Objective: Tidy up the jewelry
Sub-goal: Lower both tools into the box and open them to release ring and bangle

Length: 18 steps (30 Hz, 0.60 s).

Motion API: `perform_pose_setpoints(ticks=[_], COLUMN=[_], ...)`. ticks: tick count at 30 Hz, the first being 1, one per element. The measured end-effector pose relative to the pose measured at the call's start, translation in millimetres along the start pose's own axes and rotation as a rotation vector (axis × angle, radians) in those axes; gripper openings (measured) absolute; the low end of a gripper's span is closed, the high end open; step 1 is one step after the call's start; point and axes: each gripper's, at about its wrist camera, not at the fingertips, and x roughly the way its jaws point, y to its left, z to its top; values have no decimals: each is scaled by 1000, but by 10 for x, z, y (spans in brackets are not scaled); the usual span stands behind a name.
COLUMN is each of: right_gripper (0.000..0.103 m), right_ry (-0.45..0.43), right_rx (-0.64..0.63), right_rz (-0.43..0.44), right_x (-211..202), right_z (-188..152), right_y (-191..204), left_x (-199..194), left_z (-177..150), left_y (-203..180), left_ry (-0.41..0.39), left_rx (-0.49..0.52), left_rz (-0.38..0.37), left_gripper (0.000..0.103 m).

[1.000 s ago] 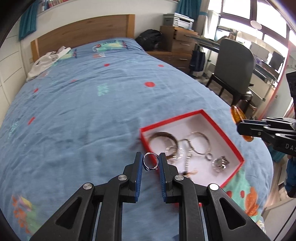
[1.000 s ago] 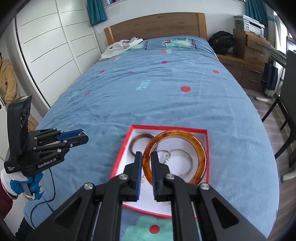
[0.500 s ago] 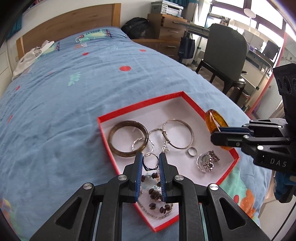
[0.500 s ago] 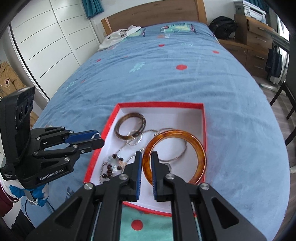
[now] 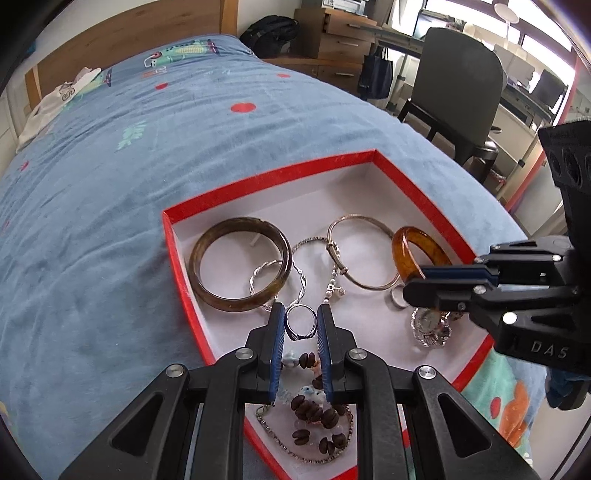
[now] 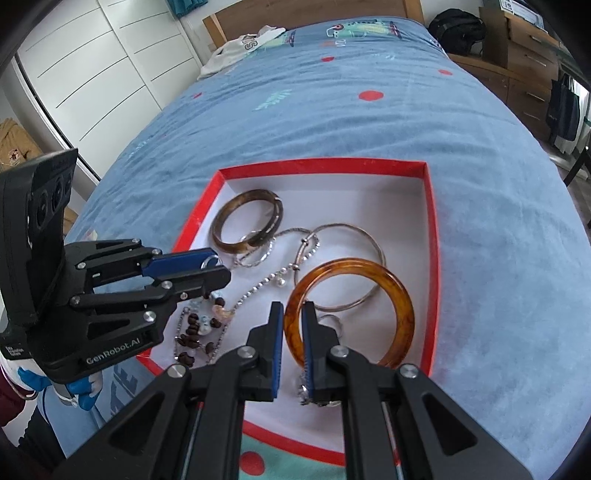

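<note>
Two claws over red box (image 5: 177,254): left claw (image 5: 301,325) clamped on silver ring (image 5: 301,322), right claw (image 6: 293,325) clamped on amber bangle (image 6: 400,295).

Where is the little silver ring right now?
In the left wrist view the silver ring is pinched in the left gripper, above the red box, just near of the dark bangle.

Home bedroom: bed (image 6: 332,122), wardrobe (image 6: 92,74), dresser (image 5: 343,33).
</note>
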Motion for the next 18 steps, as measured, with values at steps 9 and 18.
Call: perform_pose_setpoints(ticks=[9,18], right_gripper=[10,11], right_ry=[23,28], right_rx=[-10,-26], right_rz=[-17,-44], right_x=[91,92], right_z=[-15,-16], right_y=[2,42], left_x=[132,143], left_z=[-67,-73], left_y=[40,37], left_ry=[31,27], left_rx=[-5,-4], left_rz=[22,36], left_gripper=[17,19])
